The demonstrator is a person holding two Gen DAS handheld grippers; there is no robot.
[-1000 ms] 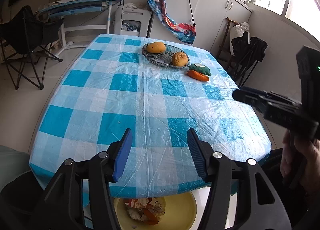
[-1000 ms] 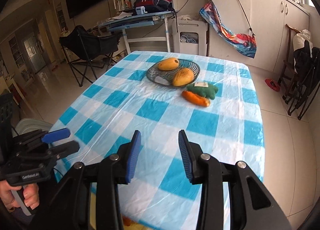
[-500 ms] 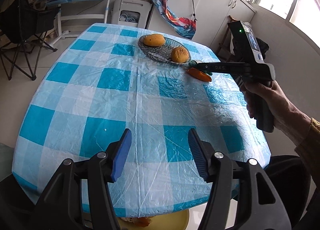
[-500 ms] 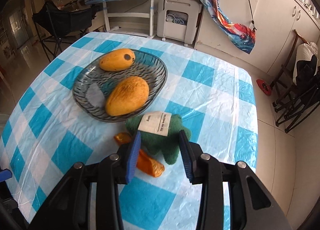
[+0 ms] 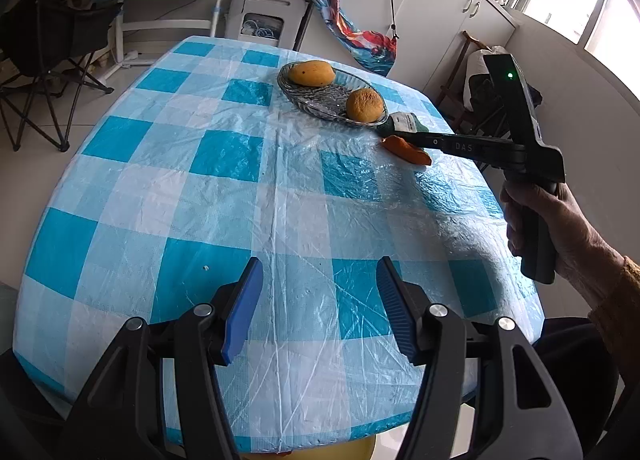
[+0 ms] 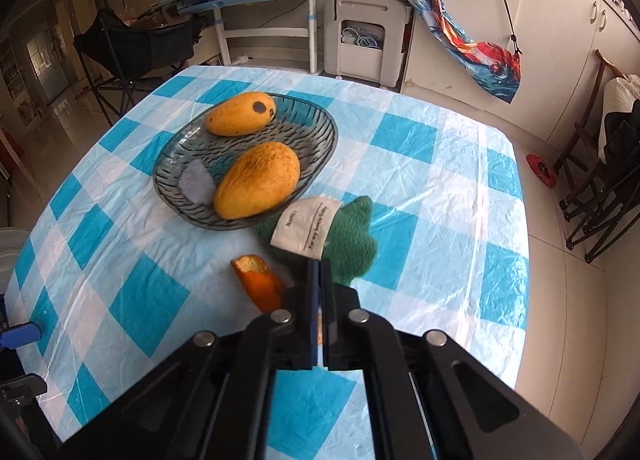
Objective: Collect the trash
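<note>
Orange peel (image 6: 258, 284) lies on our checked counter (image 6: 160, 300) at six o'clock from the glass dish (image 6: 320, 127), our right tongs (image 6: 319, 272) just clamped together on its near end, our left tongs (image 5: 316, 300) apart and empty.

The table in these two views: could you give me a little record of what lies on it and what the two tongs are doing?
Table: checked blue and white cloth
Dish: glass dish holding two mangoes
Beside dish: green knitted toy with a white label
Trash: orange peel on the cloth, beside the toy
Right tongs: have just closed; shut at the peel's end; whether they pinch it, unclear
Left tongs: open, empty, over the table's near edge
</note>
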